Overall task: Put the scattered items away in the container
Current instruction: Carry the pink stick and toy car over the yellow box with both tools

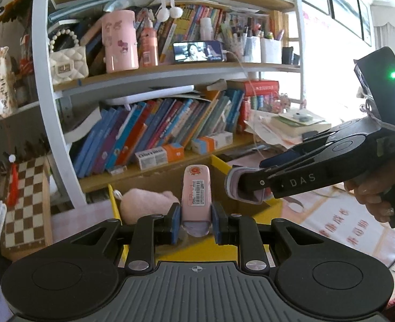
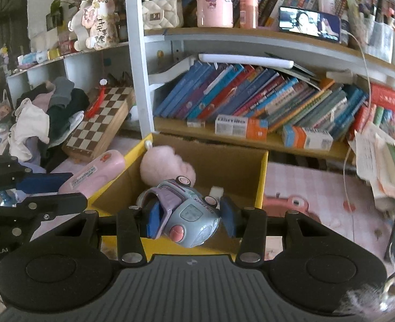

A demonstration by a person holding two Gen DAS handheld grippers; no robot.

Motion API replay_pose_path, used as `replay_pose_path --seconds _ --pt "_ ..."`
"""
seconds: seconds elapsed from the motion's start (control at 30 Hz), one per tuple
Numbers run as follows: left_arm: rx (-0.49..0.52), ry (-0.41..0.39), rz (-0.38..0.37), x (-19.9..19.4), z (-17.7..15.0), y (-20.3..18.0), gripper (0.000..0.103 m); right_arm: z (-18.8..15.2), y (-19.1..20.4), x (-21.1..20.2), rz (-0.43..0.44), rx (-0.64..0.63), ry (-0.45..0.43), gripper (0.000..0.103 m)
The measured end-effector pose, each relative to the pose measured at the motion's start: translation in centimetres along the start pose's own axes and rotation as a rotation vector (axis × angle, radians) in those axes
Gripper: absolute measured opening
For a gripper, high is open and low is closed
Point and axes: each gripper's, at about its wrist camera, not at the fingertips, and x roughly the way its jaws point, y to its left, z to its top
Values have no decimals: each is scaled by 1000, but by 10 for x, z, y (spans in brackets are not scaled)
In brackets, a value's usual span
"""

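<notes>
My left gripper (image 1: 196, 221) is shut on a pink pencil case (image 1: 196, 196) with a barcode label, held above the near rim of the yellow cardboard box (image 1: 268, 206). It also shows in the right wrist view (image 2: 95, 173), left of the box (image 2: 263, 182). My right gripper (image 2: 189, 216) is shut on a light-blue toy car (image 2: 189, 214) with pink wheels, held over the box's near edge. The right gripper also shows in the left wrist view (image 1: 244, 186). A pink plush toy (image 2: 165, 167) lies inside the box, also seen in the left wrist view (image 1: 143, 205).
A cluttered bookshelf (image 2: 251, 136) stands right behind the box. A chessboard box (image 2: 100, 123) and a heap of clothes (image 2: 44, 118) lie to the left. A pink patterned tablecloth (image 2: 318, 187) and stacked papers (image 2: 380, 158) lie to the right.
</notes>
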Motion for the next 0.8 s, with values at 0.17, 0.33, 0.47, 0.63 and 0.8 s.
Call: replay_pose_path --seconds 0.17,0.33,0.47,0.63,0.8 --pt "12 43 7 28 6 4 22 12 -16 27 21 -40 23 43" --pt "22 120 -8 60 3 7 22 16 -25 60 43 -135 95 43" --pt "17 181 -33 82 0 9 22 17 -27 83 57 -211 137 43" --pt "-29 247 -48 103 -5 16 22 16 -24 110 79 -277 180 43" --pt "-24 299 -60 115 -9 17 23 11 -22 128 95 -330 231 44"
